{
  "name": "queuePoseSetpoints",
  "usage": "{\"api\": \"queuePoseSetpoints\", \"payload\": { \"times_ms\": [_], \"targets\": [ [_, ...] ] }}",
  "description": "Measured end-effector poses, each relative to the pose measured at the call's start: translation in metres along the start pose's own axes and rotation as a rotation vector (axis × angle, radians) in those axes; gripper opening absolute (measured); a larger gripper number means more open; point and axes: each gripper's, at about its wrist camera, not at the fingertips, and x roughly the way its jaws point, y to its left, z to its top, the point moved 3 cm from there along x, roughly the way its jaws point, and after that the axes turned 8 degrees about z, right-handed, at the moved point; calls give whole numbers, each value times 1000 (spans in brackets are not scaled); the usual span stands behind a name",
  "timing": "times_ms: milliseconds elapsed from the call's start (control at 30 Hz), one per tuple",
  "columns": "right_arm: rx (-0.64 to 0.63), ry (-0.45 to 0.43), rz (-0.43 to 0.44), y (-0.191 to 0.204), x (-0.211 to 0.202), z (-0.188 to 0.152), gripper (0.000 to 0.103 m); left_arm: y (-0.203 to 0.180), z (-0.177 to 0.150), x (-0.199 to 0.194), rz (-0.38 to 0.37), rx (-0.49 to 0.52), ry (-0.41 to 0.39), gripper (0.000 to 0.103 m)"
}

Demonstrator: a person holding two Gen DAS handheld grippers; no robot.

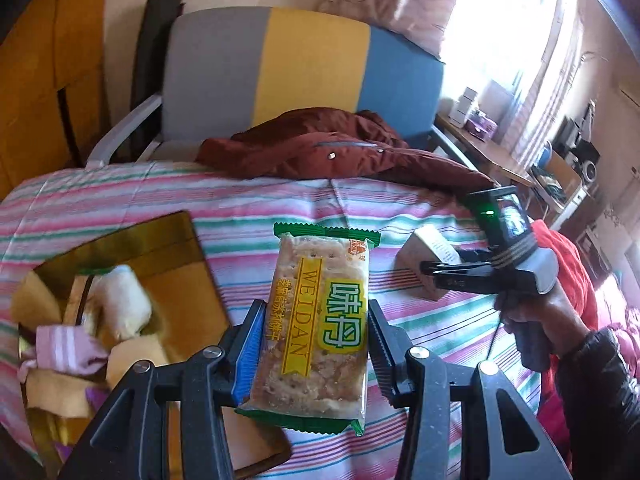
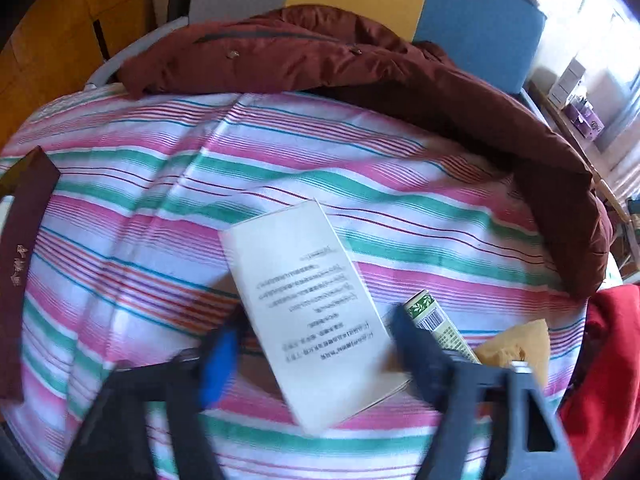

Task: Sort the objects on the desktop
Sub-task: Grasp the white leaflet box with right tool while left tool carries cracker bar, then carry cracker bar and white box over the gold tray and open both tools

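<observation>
My left gripper point(image 1: 316, 324) is shut on a green and yellow cracker packet point(image 1: 320, 320) and holds it above the striped cloth, just right of an open gold box point(image 1: 160, 248). The box holds a white roll point(image 1: 124, 300), a pink striped cloth point(image 1: 64, 348) and yellow pieces. My right gripper point(image 2: 312, 340) straddles a white printed carton point(image 2: 312, 300) lying on the cloth, its fingers on either side; the view is blurred and I cannot tell whether they touch it. The right gripper point(image 1: 430, 270) also shows in the left wrist view at the carton point(image 1: 424, 256).
A striped cloth point(image 2: 160, 208) covers the table. A dark red jacket point(image 2: 360, 72) lies along the far edge before a grey, yellow and blue chair point(image 1: 280, 60). A green-patterned small box point(image 2: 436, 320) and a yellow piece point(image 2: 516, 344) lie right of the carton. A dark red box lid point(image 2: 20, 260) lies at the left.
</observation>
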Motion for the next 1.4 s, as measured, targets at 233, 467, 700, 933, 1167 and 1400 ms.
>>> {"api": "queuePoseSetpoints", "payload": {
  "times_ms": [233, 467, 700, 933, 1167, 1400],
  "targets": [
    [46, -25, 46, 27, -10, -20, 51, 19, -18, -4, 5, -28, 10, 48],
    [119, -83, 211, 64, -28, -38, 51, 43, -33, -18, 16, -65, 4, 48],
    [103, -189, 343, 120, -71, -31, 51, 84, -40, -40, 49, -144, -37, 48],
    [36, -244, 501, 194, -100, -14, 51, 142, -49, -54, 113, -256, -69, 48],
    [-49, -207, 543, 262, -89, 7, 51, 183, -55, -52, 142, -361, -69, 48],
    [-83, -168, 475, 303, -67, 35, 53, 206, -37, -40, 179, -394, -89, 49]
  ]
}}
